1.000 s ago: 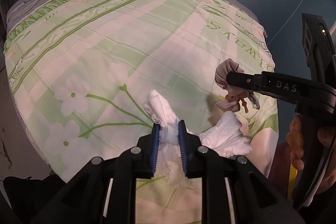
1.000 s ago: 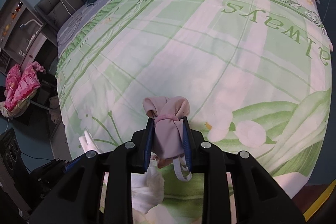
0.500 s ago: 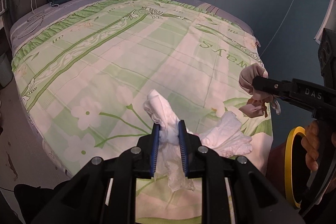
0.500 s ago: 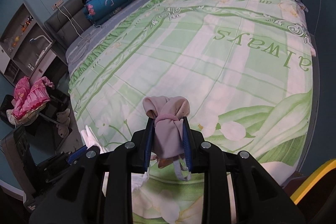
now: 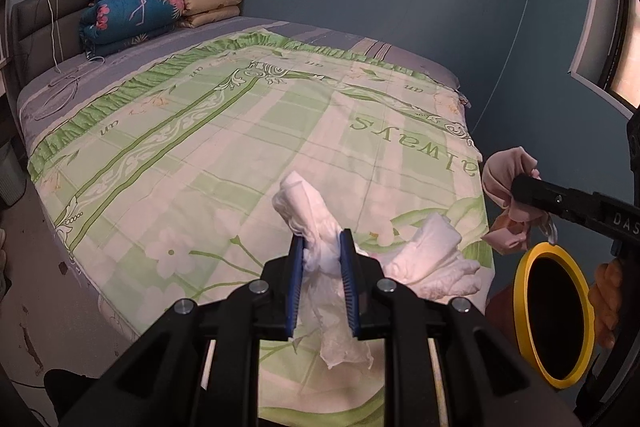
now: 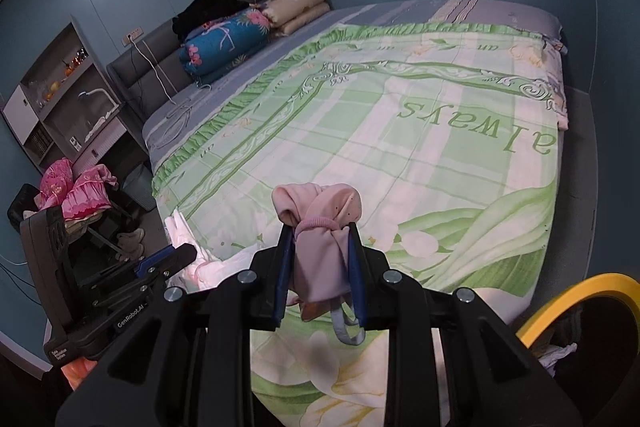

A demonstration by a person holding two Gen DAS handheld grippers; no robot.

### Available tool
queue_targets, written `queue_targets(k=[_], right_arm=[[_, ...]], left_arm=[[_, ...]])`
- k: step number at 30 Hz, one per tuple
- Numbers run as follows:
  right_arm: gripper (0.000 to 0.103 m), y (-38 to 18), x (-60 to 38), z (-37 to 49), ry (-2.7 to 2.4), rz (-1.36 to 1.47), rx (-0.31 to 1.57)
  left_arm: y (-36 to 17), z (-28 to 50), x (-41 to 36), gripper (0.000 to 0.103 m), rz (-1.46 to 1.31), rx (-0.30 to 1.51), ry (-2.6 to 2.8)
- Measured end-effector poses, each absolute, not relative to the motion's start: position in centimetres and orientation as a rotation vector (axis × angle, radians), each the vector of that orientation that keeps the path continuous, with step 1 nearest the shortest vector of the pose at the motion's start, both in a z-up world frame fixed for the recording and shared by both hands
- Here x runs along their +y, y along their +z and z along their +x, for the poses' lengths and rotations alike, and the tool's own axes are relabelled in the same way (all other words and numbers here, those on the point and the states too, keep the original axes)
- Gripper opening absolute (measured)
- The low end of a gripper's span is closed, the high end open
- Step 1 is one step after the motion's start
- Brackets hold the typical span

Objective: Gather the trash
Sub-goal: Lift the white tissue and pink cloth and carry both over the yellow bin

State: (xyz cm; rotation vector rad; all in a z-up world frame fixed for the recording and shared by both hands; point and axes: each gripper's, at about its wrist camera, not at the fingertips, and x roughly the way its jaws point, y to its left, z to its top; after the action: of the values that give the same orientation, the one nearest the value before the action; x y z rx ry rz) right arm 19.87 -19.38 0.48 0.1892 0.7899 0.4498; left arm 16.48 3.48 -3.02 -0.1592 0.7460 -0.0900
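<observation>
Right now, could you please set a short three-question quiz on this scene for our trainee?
1. True or false: the left gripper is clamped on the white tissue.
2. What does the right gripper hold? A) a pink cloth bundle B) a bottle C) nothing
3. What colour is the rim of the bin beside the bed?

Key: 1 true; 2 A, the pink cloth bundle; 3 yellow.
</observation>
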Motion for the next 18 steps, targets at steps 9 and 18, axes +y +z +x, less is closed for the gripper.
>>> queue_targets(k=[9,18], right_arm=[[0.024,2.3,-22.6,16.0,0.417,0.203,0.711],[0.024,3.6,-26.2,13.2,0.392,0.240,0.635]], left_arm=[[-0.2,14.6,1.2,0.017,-0.112,0.677,-0.138],[2.7,12.4,-1.9,0.017,-0.069,0.608,-0.212]])
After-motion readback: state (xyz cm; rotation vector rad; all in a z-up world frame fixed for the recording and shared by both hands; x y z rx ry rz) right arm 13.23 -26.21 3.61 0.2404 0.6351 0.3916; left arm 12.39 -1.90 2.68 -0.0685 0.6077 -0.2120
